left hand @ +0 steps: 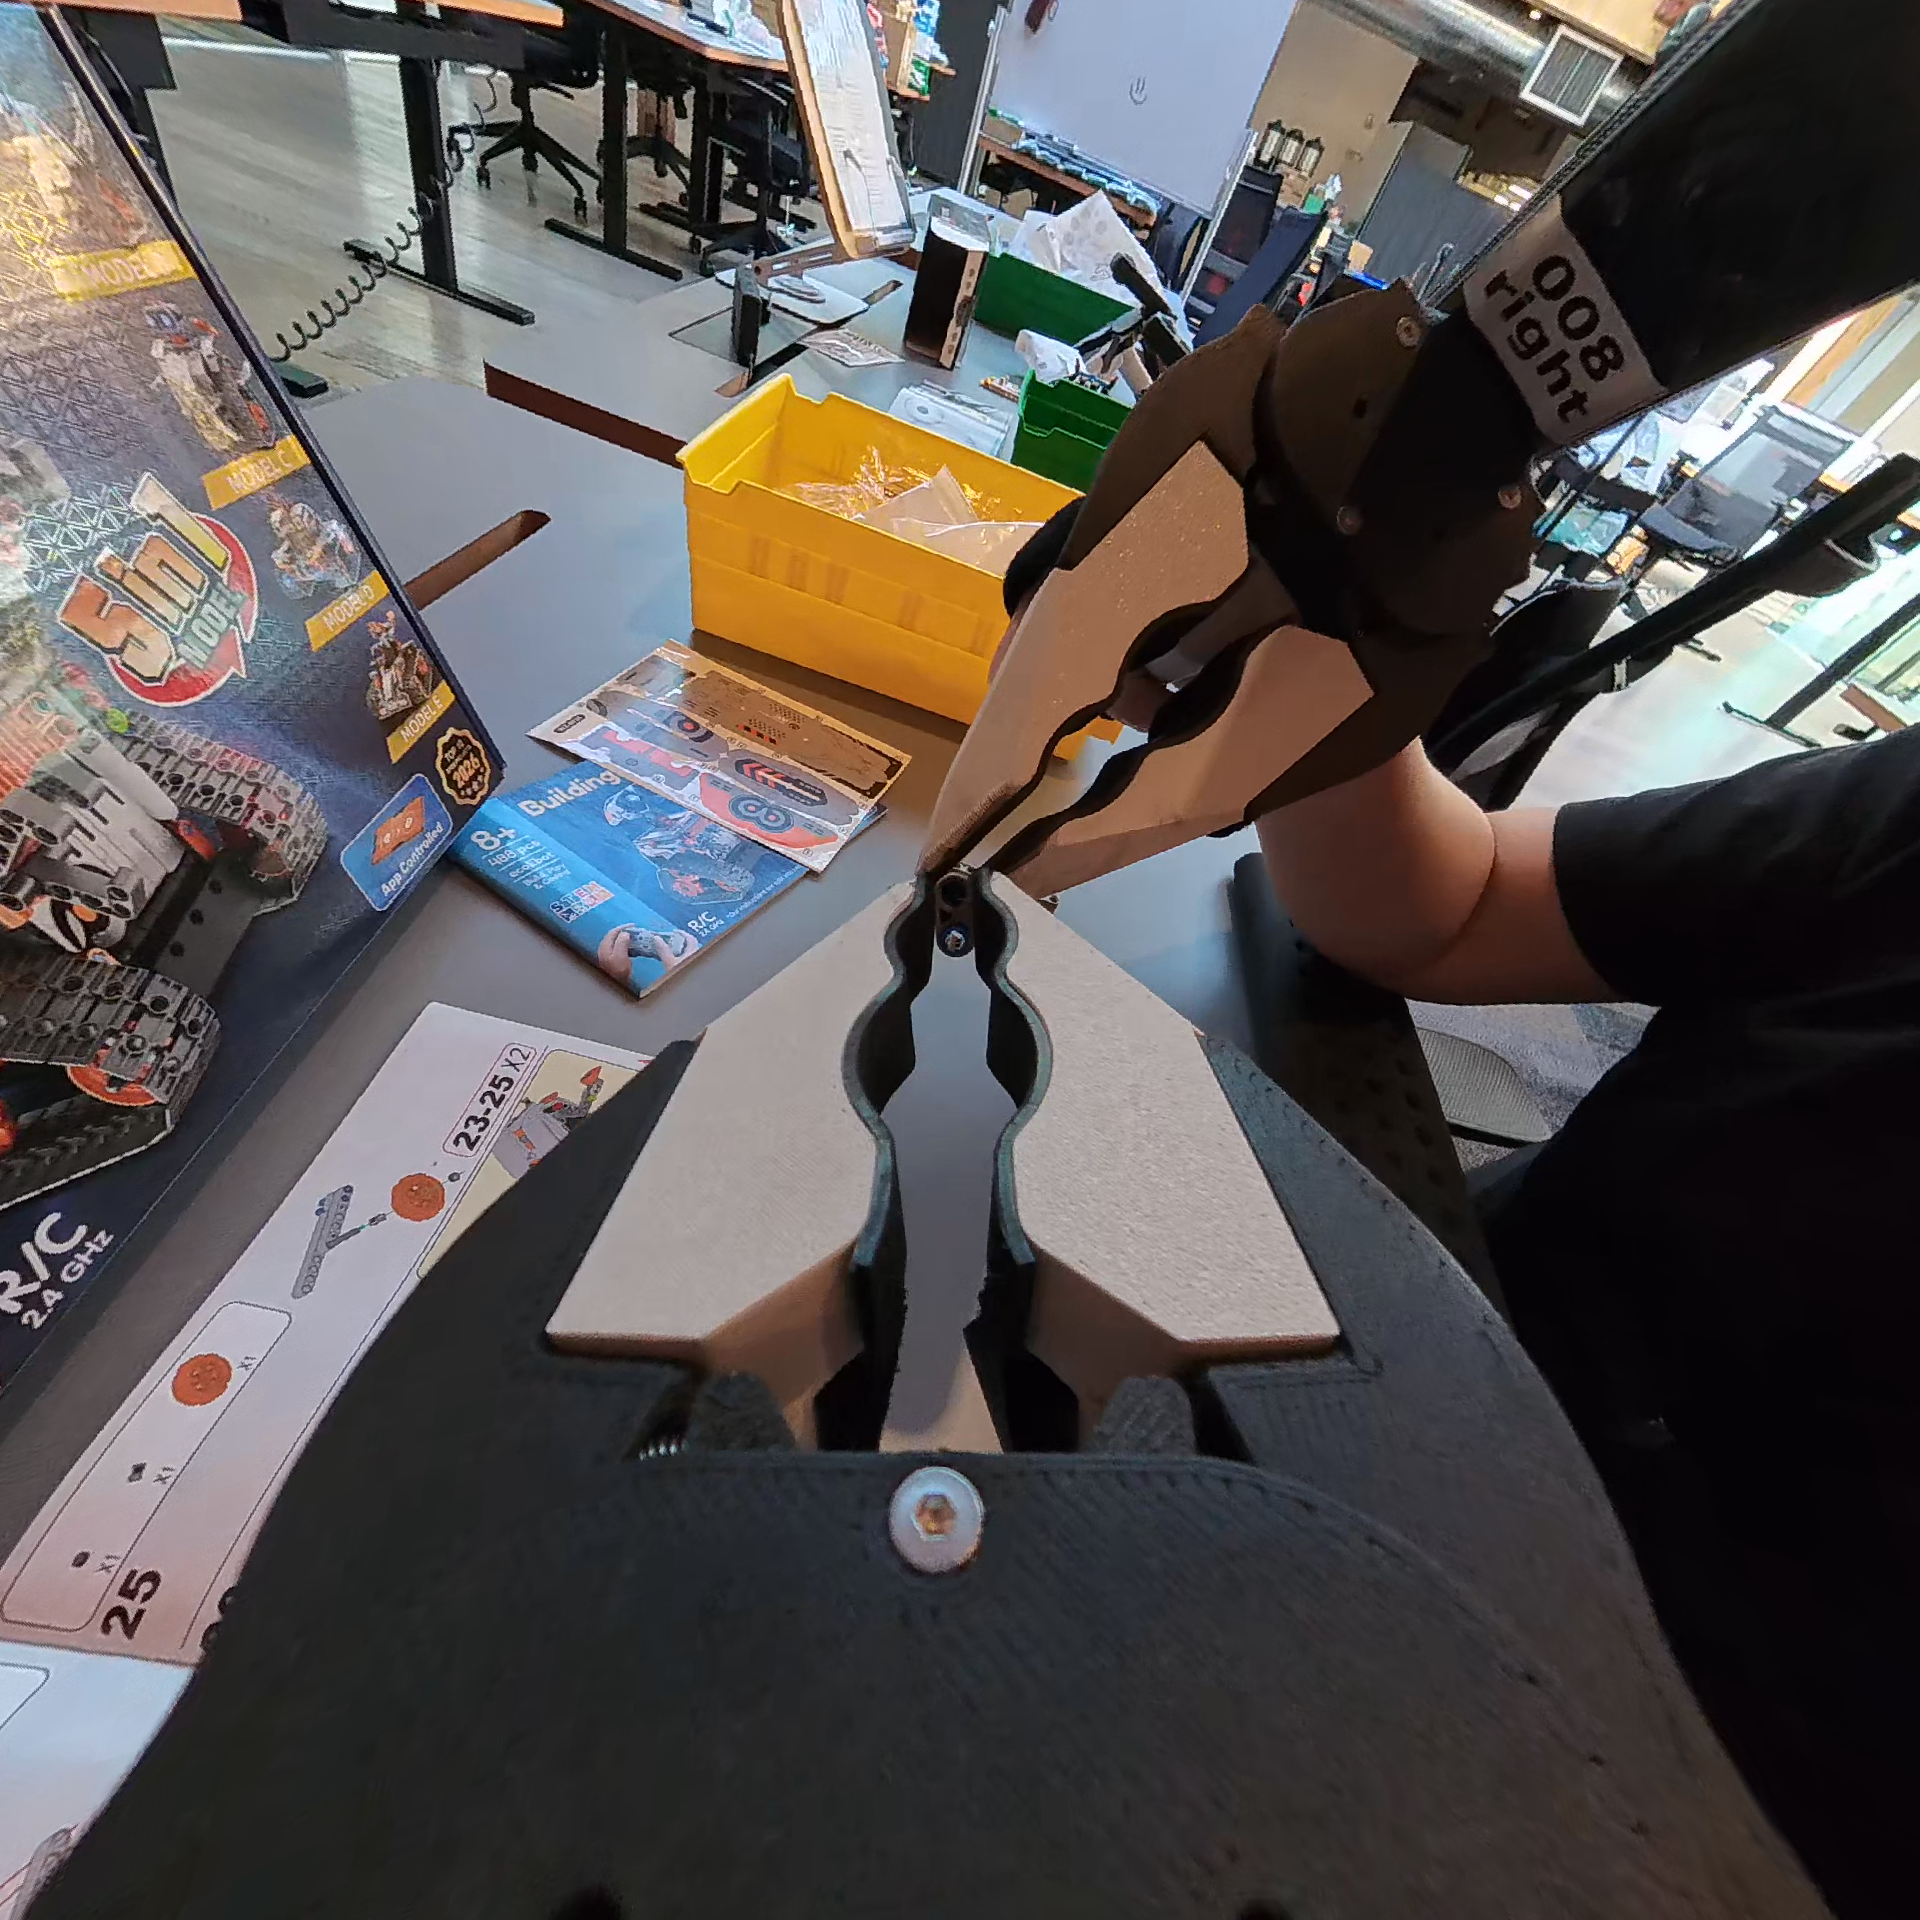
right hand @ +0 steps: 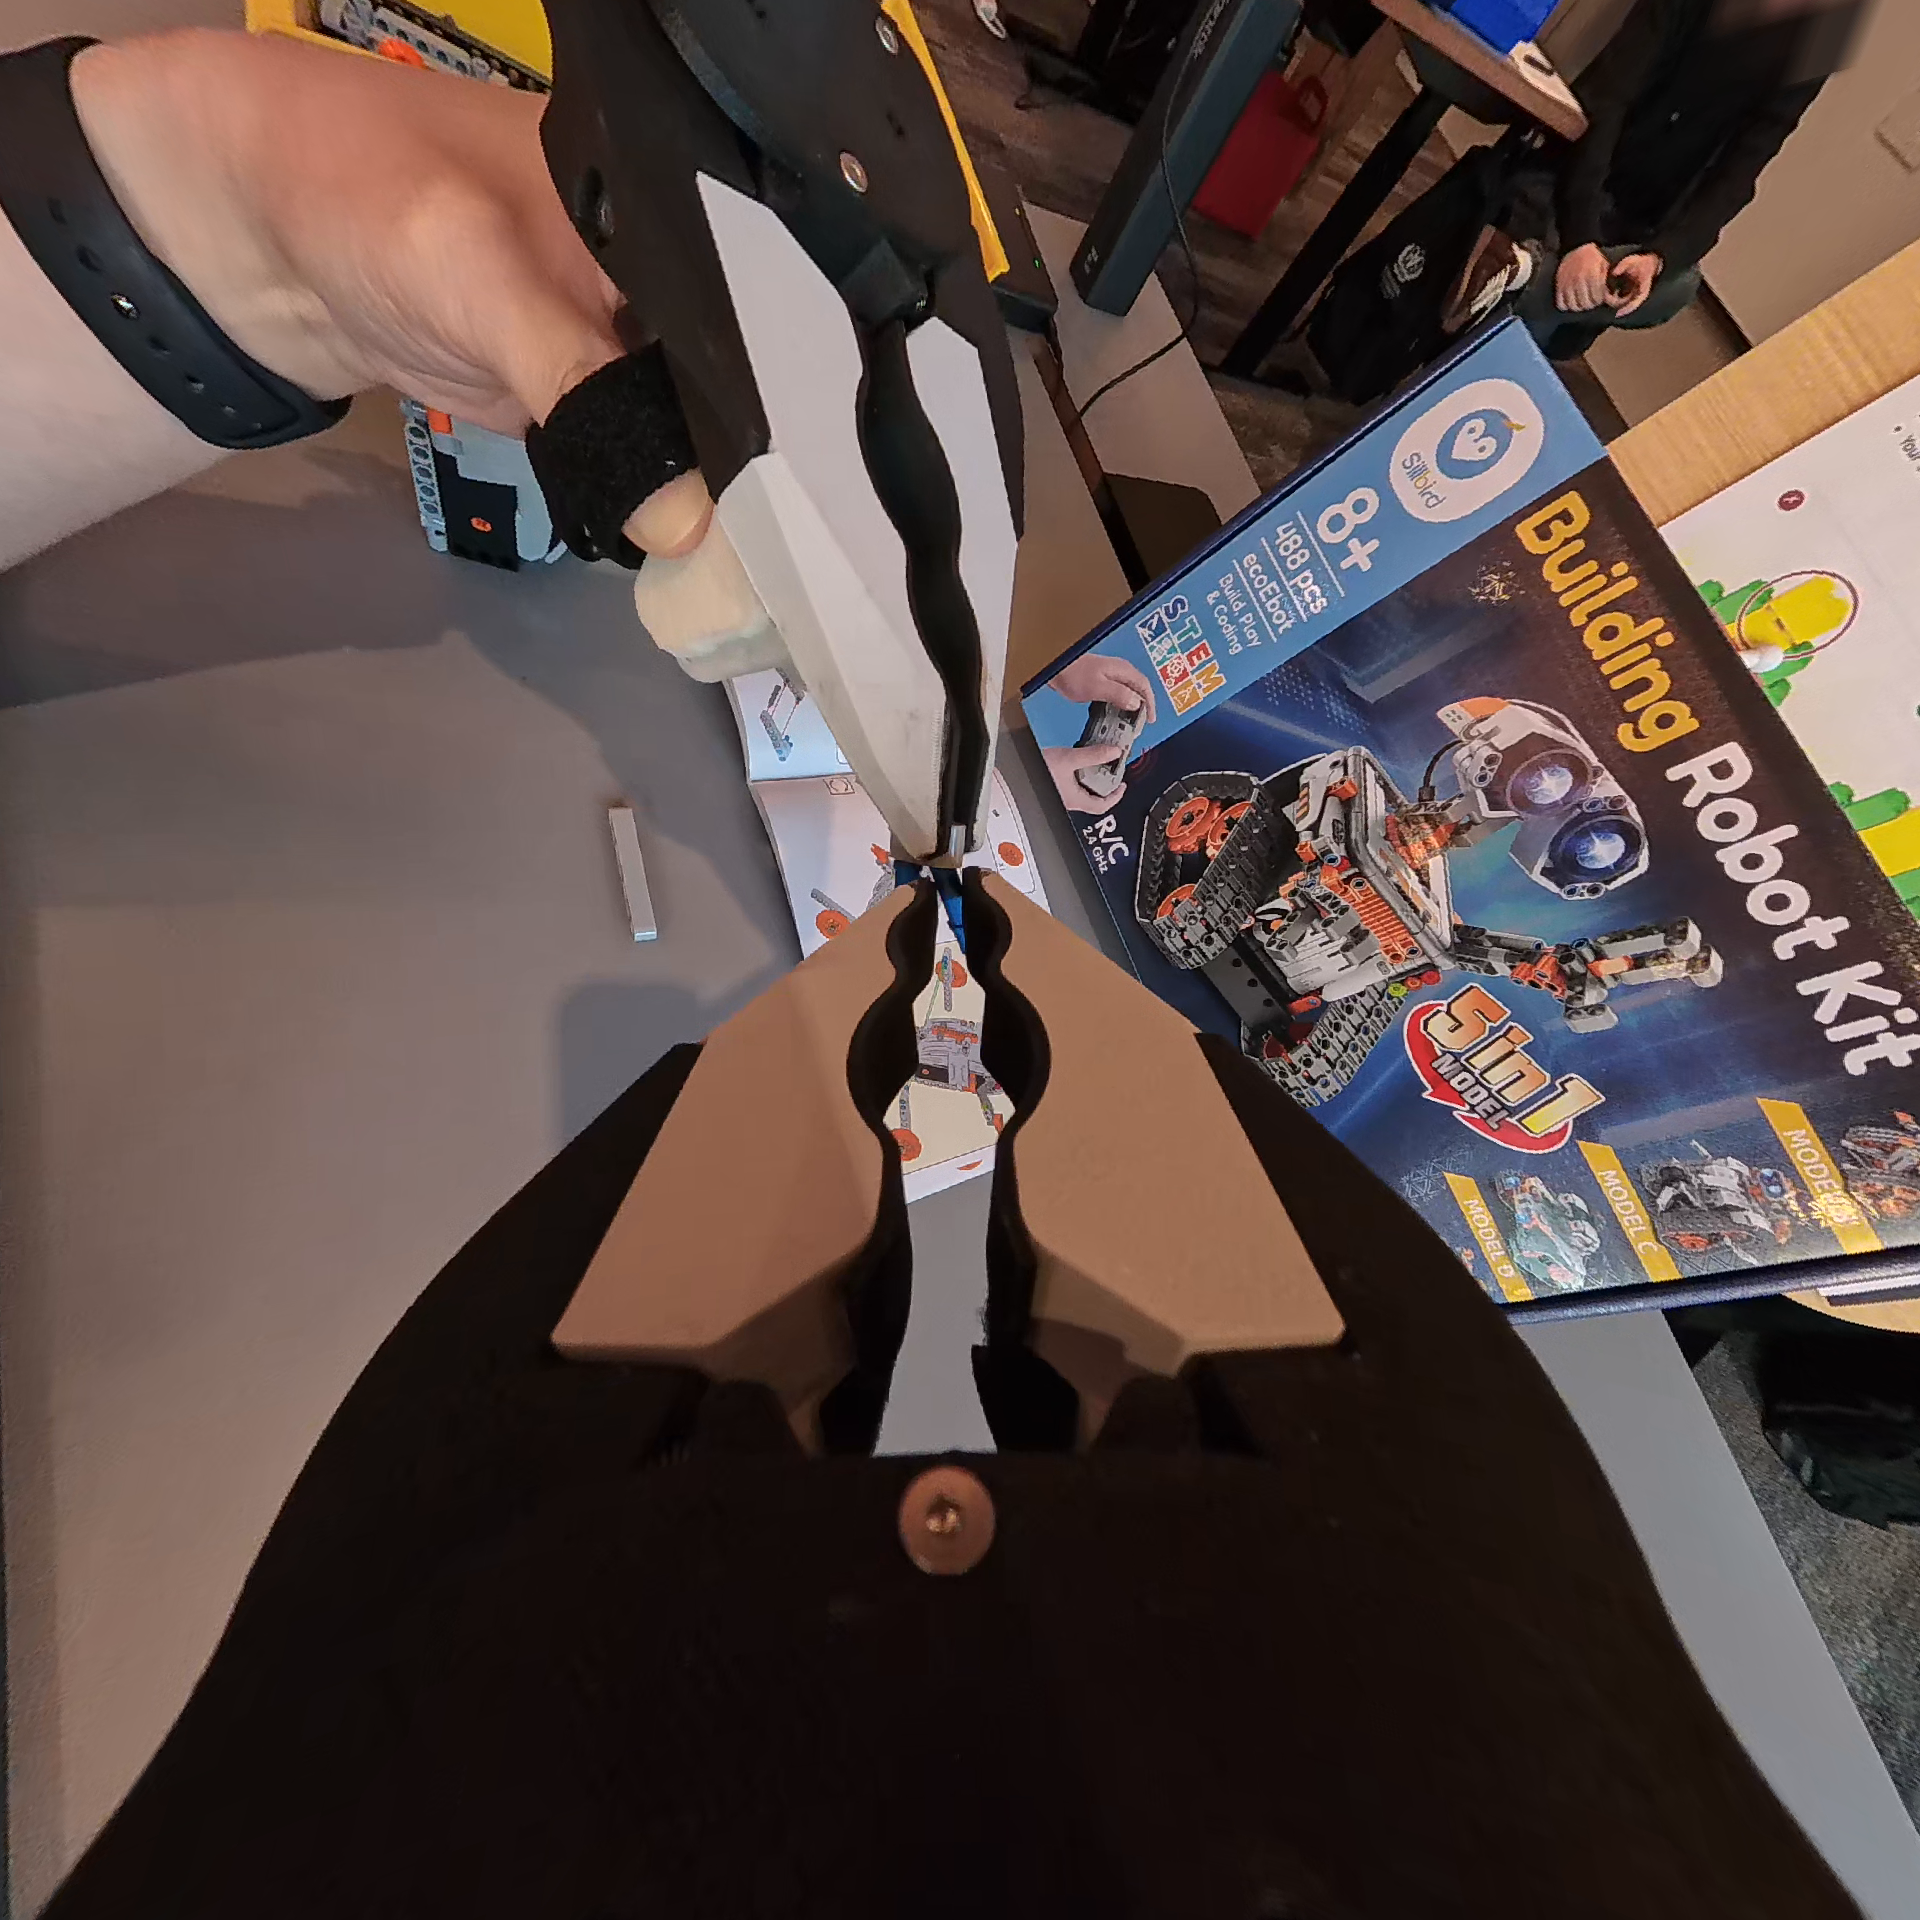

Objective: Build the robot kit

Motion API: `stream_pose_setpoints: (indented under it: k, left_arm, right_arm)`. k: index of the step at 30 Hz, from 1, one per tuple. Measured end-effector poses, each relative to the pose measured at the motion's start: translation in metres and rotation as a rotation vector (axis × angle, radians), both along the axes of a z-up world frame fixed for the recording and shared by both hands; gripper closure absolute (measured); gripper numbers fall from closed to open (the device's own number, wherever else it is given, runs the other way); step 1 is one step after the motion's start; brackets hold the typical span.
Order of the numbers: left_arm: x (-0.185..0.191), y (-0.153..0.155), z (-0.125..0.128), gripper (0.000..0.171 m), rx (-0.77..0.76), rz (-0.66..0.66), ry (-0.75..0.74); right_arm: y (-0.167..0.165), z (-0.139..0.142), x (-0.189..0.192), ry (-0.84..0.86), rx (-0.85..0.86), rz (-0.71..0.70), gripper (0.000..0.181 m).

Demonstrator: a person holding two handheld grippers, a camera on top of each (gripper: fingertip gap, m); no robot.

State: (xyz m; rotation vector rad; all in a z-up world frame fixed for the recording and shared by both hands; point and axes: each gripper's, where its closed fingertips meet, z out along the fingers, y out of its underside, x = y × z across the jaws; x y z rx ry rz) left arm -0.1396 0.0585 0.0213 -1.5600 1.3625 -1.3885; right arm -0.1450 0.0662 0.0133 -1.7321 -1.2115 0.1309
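Fingers of the left gripper (left hand: 953, 902) pinched narrow on a small black piece with a blue pin (left hand: 954, 925), held at the very tips. Right gripper (right hand: 940, 888) also drawn narrow, tips nipping a small blue part (right hand: 951, 906); whether this is the same piece as the left's, cannot tell. The two grippers meet tip to tip above the grey table (left hand: 582, 623).

Below the tips: open instruction sheet (right hand: 935, 1039). Kit box (right hand: 1455, 883) lies just beside it. Yellow bin (left hand: 831, 540) holding clear bags stands farther back; sticker sheet (left hand: 727, 748) and blue booklet (left hand: 623, 873) lie in front of it. Small grey bar (right hand: 632, 871) lies alone on the table. Partly built grey block model (right hand: 468, 499) sits behind the person's hand (right hand: 343, 239).
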Motion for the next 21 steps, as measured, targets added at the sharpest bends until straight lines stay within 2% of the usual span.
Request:
stream_pose_setpoints:
  k: [14,18,21]
  left_arm:
    - [0.000,0.004,-0.003,0.165,-0.024,0.009,-0.002]
    - [-0.005,0.008,-0.003,0.165,-0.024,0.023,-0.001]
    - [-0.012,0.012,0.000,0.166,-0.024,0.044,-0.010]
  right_arm:
    - [0.003,0.002,0.007,0.052,-0.025,0.006,0.175]
    - [0.012,0.000,0.030,0.065,-0.051,-0.048,0.175]
    - [0.023,-0.019,0.060,0.087,-0.152,-0.117,0.175]
